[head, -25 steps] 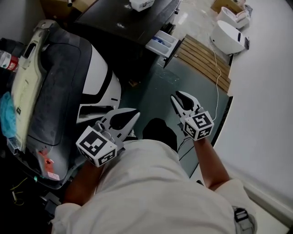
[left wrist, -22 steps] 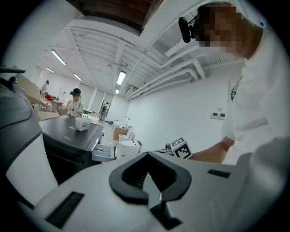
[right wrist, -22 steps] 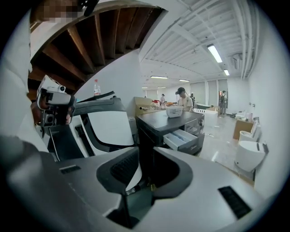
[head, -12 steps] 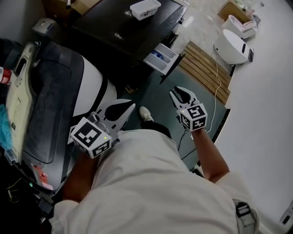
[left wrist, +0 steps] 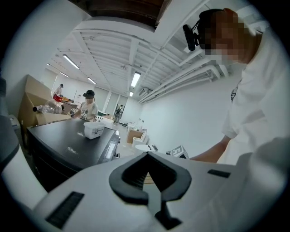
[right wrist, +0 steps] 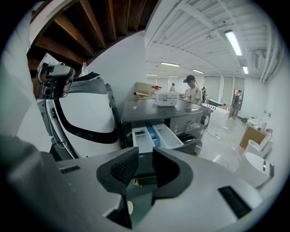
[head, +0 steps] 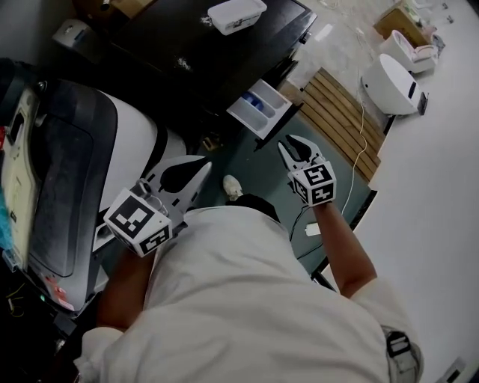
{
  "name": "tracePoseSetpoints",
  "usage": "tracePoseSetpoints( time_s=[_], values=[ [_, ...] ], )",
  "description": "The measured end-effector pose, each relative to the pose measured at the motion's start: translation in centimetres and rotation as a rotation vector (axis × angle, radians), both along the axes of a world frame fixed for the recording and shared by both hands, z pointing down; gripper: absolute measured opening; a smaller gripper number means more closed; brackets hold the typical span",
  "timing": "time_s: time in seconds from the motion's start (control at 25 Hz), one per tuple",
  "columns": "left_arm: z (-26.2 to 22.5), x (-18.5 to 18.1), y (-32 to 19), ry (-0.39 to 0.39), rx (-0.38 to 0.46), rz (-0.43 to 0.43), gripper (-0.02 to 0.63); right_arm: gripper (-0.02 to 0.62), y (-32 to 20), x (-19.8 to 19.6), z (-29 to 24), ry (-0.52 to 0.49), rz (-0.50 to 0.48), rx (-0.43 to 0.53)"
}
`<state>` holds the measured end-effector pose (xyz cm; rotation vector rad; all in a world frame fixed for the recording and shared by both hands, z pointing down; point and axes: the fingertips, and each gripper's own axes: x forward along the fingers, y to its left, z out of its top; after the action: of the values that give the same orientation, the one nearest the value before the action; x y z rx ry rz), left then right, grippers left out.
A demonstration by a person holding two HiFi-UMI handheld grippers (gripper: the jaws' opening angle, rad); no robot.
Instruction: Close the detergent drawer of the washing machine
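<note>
I hold two grippers, one in each hand, low in front of my white shirt. The left gripper [head: 200, 169] has its two jaws pressed together at the tips, with nothing between them [left wrist: 147, 156]. The right gripper [head: 293, 143] has its jaws a little apart, with only a narrow gap and nothing in it [right wrist: 145, 156]; through this gap I see the drawer.

Between the two grippers, one pale shoe [head: 234, 187] stands on the dark green floor mat [head: 262, 164].

Further ahead is the white plastic detergent drawer [head: 258, 108], pulled out of the front of the black box-shaped washing machine [head: 202, 45]. It is well apart from both grippers. In the right gripper view the drawer [right wrist: 152, 136] shows two pale troughs and one blue piece between them.

On the top of the machine [right wrist: 181, 113] stands one white rectangular plastic tub [head: 237, 15].

To the right of the machine, one pallet of light wooden slats [head: 337, 112] lies on the floor. Far behind, the left gripper view shows one person in a dark cap [left wrist: 88, 106].
</note>
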<state>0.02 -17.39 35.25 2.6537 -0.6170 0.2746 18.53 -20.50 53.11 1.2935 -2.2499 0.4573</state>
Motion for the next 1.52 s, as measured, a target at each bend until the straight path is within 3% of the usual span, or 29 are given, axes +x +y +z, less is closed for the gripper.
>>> tracePoseSetpoints(
  time_s=[0.36,0.8,1.52],
  values=[
    [0.4,1.5,-2.0,-0.024,-0.015,-0.08,-0.006,0.081,-3.0,2.4,2.3,0.025,-0.068,-0.036],
    [1.3,2.6,-2.5,-0.029,-0.038,-0.148,-0.006,0.083,-4.3,2.7,3.6,0.042,-0.164,-0.05],
    [1.6,2.9,-2.2,-0.041,-0.04,-0.188,-0.006,0.083,-4.5,2.6,3.6,0.049,-0.19,-0.035]
  ],
)
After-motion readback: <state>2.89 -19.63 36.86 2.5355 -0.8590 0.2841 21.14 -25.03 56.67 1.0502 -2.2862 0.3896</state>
